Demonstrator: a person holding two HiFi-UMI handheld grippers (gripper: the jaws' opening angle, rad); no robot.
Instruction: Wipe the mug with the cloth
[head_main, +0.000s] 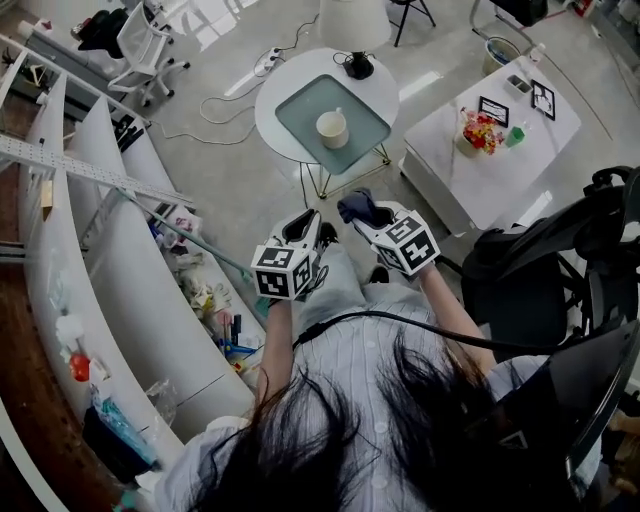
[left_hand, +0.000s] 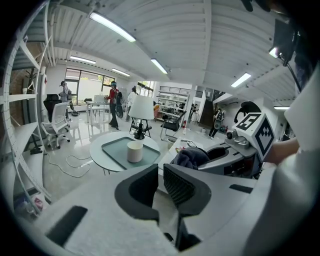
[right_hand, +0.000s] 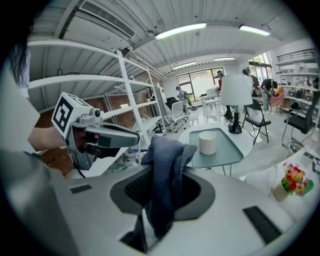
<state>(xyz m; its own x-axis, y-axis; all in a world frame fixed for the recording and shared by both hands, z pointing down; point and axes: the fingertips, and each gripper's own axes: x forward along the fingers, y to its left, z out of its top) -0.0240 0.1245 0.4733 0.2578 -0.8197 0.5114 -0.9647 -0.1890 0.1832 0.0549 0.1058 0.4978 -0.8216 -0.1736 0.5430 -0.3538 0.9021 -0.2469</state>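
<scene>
Only the head view shows how far off everything is. Both tongs are held close to the person's body, well apart from the round table (head_main: 288, 72).

The mug (head_main: 332, 128) stands upright in the green tray (head_main: 367, 126) on that table, beside a lamp (head_main: 355, 22). Can't see into the mug from any angle.

The right gripper view shows the right gripper (right_hand: 166, 182) pinching the dark blue cloth (right_hand: 165, 160). It's bunched up above the jaws and hangs down between them, and its lower end is lost in the gap. From above the cloth is just a dark lump.

In its own view the left gripper (left_hand: 161, 172) is nearly pressed together with only a sliver between the jaws, and nothing in it.

The people way in the back only show in the two gripper views, too small to make out.
</scene>
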